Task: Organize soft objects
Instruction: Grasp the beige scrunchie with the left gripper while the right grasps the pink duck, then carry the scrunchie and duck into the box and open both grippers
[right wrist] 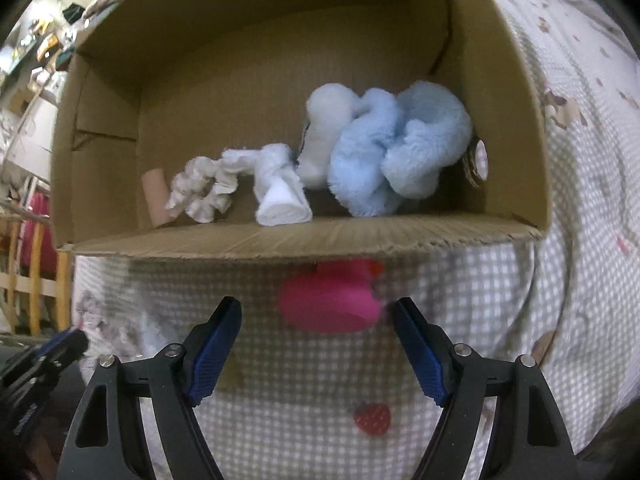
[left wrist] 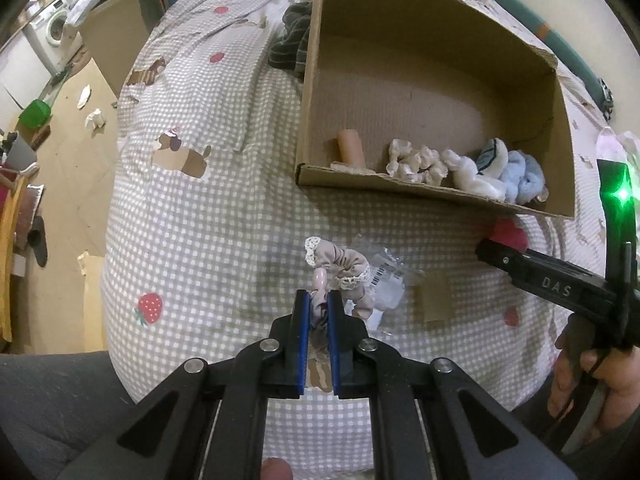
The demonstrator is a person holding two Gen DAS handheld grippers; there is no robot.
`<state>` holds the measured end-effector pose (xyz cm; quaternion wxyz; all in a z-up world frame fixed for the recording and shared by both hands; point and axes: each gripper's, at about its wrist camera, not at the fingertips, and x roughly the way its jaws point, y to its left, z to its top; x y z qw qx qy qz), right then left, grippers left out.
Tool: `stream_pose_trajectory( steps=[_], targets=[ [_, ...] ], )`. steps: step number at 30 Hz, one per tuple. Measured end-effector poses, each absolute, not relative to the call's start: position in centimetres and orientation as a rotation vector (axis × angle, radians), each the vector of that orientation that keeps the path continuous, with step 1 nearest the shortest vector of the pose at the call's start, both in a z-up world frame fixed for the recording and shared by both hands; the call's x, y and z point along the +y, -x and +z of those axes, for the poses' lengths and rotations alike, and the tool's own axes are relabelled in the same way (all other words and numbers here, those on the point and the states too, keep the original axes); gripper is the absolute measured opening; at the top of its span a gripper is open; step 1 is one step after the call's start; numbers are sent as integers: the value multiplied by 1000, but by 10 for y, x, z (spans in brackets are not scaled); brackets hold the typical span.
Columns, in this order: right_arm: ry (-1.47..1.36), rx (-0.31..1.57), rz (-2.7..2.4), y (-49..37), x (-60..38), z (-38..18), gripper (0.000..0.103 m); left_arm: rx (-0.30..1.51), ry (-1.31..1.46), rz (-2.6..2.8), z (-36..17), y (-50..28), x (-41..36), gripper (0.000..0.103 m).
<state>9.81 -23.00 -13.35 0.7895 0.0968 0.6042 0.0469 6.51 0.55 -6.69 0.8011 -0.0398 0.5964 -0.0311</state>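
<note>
My left gripper (left wrist: 319, 294) is shut on a beige scrunchie with lace trim (left wrist: 340, 266) above the checked bedspread. A cardboard box (left wrist: 400, 190) lies beyond it, holding a cream scrunchie (left wrist: 416, 162), a white cloth (left wrist: 476, 178), a fluffy blue scrunchie (left wrist: 524, 178) and a pinkish roll (left wrist: 351, 150). In the right wrist view my right gripper (right wrist: 316, 308) is open, with a pink soft object (right wrist: 330, 306) between its fingertips, just in front of the box (right wrist: 304, 242). The blue scrunchie (right wrist: 396, 148), the white cloth (right wrist: 280, 190) and the cream scrunchie (right wrist: 202, 192) sit inside.
A clear plastic wrapper with a barcode (left wrist: 390, 284) and a cardboard scrap (left wrist: 434, 296) lie on the bed by the left gripper. A dark striped garment (left wrist: 292, 42) lies left of the box. The bed's edge and floor clutter are at the left.
</note>
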Motion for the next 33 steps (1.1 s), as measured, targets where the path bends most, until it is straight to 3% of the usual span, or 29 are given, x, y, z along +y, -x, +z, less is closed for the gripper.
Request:
stream_pose_trajectory(
  steps=[2, 5, 33],
  targets=[
    [-209, 1308, 96, -100, -231, -137, 81, 1278, 80, -55, -68, -66, 6, 8],
    [-218, 1301, 96, -100, -232, -136, 51, 1269, 72, -39, -70, -68, 7, 8],
    [-264, 1046, 252, 12, -254, -39, 50, 1114, 9, 43, -40, -51, 17, 8]
  ],
)
